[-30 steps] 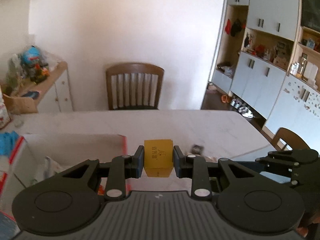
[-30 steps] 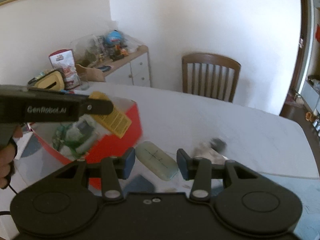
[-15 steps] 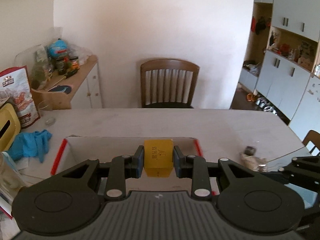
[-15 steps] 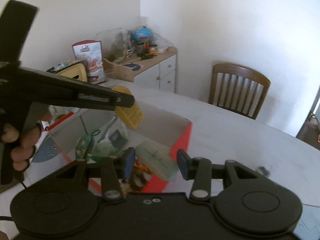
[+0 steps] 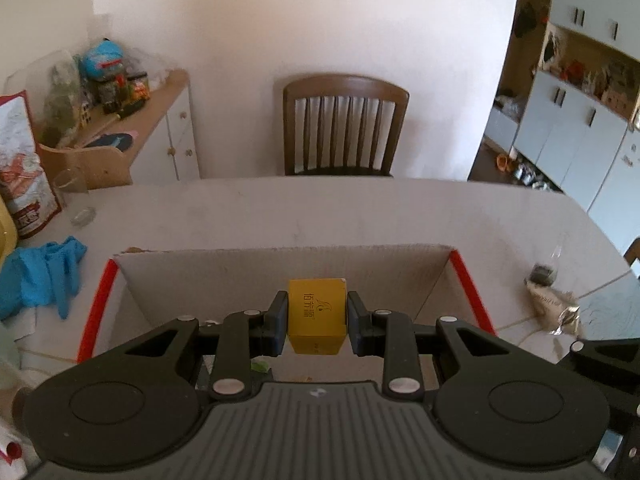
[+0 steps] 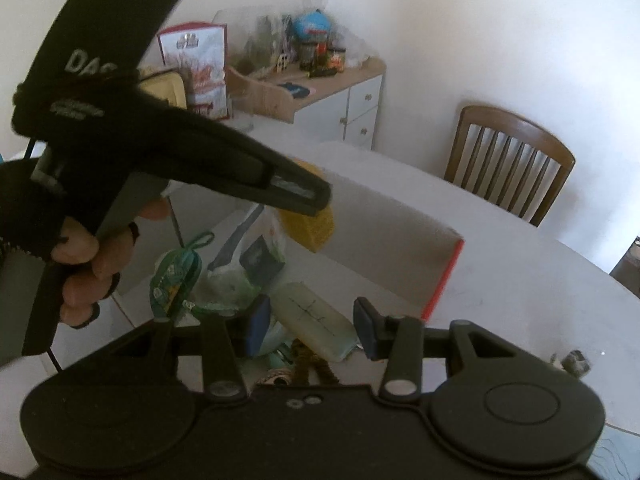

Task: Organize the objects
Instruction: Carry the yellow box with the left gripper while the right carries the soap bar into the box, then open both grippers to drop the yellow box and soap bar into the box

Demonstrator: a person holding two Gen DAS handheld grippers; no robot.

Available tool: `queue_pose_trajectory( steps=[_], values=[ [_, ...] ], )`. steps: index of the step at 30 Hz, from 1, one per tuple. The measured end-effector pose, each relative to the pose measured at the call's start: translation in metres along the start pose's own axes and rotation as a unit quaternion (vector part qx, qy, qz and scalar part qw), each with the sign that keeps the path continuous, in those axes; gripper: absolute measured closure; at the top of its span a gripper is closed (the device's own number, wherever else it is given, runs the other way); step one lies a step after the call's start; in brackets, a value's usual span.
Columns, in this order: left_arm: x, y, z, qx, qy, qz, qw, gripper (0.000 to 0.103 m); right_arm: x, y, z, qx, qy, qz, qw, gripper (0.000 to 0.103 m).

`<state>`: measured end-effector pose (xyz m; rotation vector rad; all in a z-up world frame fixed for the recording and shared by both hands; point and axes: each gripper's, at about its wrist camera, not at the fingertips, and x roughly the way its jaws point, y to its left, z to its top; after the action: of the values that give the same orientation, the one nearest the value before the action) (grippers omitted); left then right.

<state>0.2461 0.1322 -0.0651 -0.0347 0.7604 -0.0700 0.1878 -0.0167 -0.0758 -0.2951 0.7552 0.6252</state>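
Note:
My left gripper (image 5: 317, 322) is shut on a small yellow box (image 5: 317, 308) with printed characters. It hangs over an open cardboard box with red edges (image 5: 280, 268). In the right wrist view that yellow box (image 6: 316, 232) shows under the left gripper's fingers (image 6: 308, 196), above the cardboard box's far wall (image 6: 384, 232). My right gripper (image 6: 312, 326) is shut on a pale green translucent case (image 6: 316, 316), held aslant over the near part of the box. A hand (image 6: 88, 264) holds the left gripper's handle.
Green packets and a dark sachet (image 6: 224, 276) lie inside the box. On the table are a blue cloth (image 5: 44, 272), a snack bag (image 5: 24, 168), a glass (image 5: 76, 200) and a crumpled wrapper (image 5: 552, 300). A wooden chair (image 5: 346, 128) stands behind the table, a cluttered sideboard (image 5: 160, 120) at the left.
Both grippers have swung left and lower with their loads, from beside the cardboard box to over its opening. Neither grip has changed.

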Motion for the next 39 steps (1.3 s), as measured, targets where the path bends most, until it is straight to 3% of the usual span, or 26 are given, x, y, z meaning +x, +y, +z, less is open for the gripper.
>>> queue_pose_trajectory(
  steps=[13, 25, 27, 29, 31, 39],
  values=[
    [0.042, 0.003, -0.012, 0.015, 0.078, -0.015, 0.9968, 0.073, 0.027, 0.020, -0.004, -0.009, 0.036, 0.002, 0.999, 0.059],
    [0.039, 0.004, -0.014, 0.025, 0.091, -0.024, 0.9953, 0.073, 0.021, 0.031, -0.012, -0.019, 0.042, -0.005, 0.999, 0.055],
    [0.036, 0.003, -0.017, 0.029, 0.092, -0.022, 0.9951, 0.069, 0.017, 0.030, -0.013, -0.018, 0.040, -0.004, 0.999, 0.053],
    [0.032, 0.002, -0.019, 0.030, 0.091, -0.021, 0.9952, 0.052, 0.013, 0.029, -0.014, -0.013, 0.037, -0.002, 0.999, 0.052],
    [0.027, 0.003, -0.021, 0.030, 0.087, -0.019, 0.9956, 0.046, 0.006, 0.030, -0.016, -0.009, 0.033, -0.001, 0.999, 0.051],
    [0.003, -0.002, -0.027, 0.030, 0.076, -0.022, 0.9964, 0.046, -0.027, 0.028, -0.022, 0.000, 0.013, 0.005, 1.000, 0.049]
  ],
)
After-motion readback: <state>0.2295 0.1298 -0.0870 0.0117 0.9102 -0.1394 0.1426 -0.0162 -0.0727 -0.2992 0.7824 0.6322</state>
